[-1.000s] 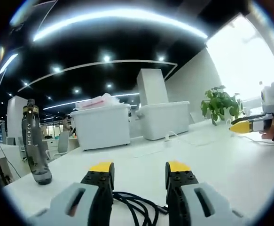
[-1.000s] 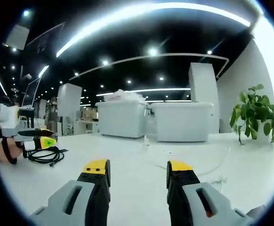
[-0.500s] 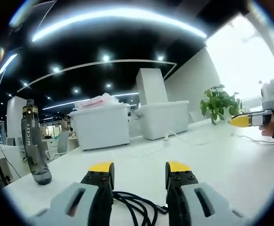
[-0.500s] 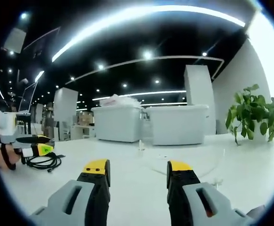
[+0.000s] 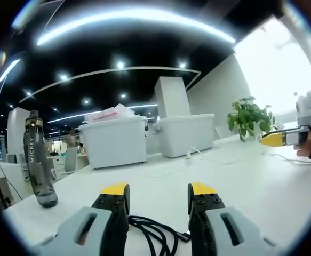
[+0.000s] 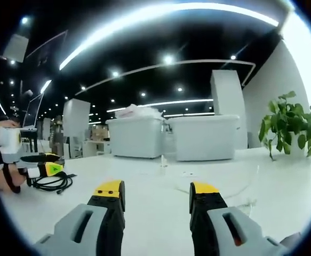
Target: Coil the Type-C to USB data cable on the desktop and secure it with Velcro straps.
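Note:
A black coiled cable lies on the white desk right under my left gripper, whose yellow-tipped jaws stand open above it with nothing between them. That same cable appears at the left of the right gripper view, just beneath the left gripper held by a hand. My right gripper is open over bare desk, far from the cable. Its yellow tip reaches in from the right edge of the left gripper view, and its jaws look close together there.
A dark water bottle stands at the desk's left edge. Two large white bins sit at the back. A potted plant stands at the right. A thin white cable trails across the desk near my right gripper.

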